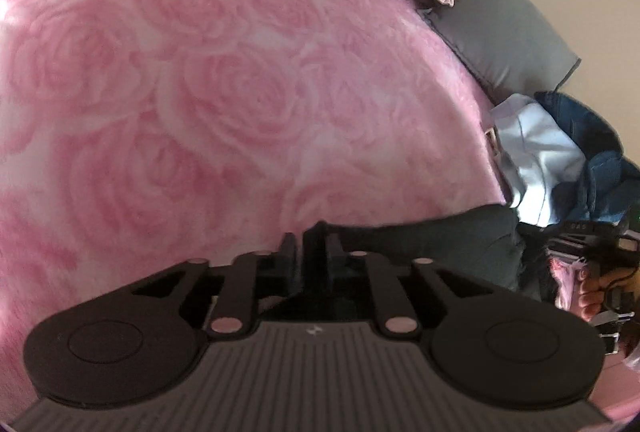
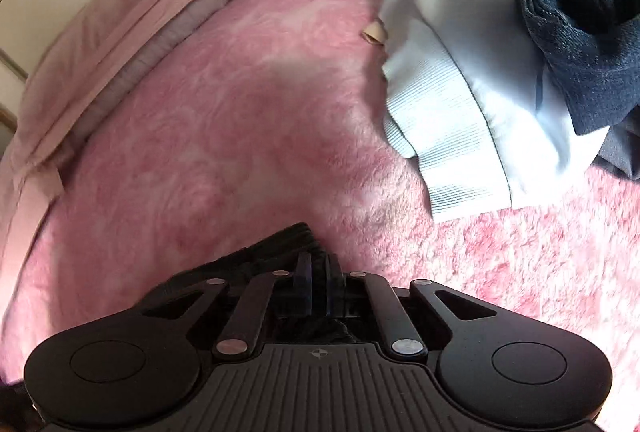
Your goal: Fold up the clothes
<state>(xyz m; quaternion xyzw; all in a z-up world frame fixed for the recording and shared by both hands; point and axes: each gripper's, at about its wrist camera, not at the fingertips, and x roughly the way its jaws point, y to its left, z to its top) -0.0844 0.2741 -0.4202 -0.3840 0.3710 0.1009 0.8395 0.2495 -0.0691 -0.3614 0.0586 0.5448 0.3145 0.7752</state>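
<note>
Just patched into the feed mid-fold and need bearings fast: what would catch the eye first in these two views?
The pink rose-patterned blanket fills nearly everything. At the bottom of each wrist view, the left claw and the right claw are each shut on a dark garment over the blanket. Beyond the right claw, a light blue garment lies beside dark blue denim.

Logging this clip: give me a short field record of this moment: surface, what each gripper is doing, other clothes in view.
surface: pink rose-print blanket
left gripper: shut on dark garment
right gripper: shut on the same dark garment's ribbed edge, it seems
waiting clothes: light blue sweatshirt with blue denim piece lying on it
bedding: pink pillow, grey pillow
fold progress: cannot tell; most of the garment is hidden
</note>
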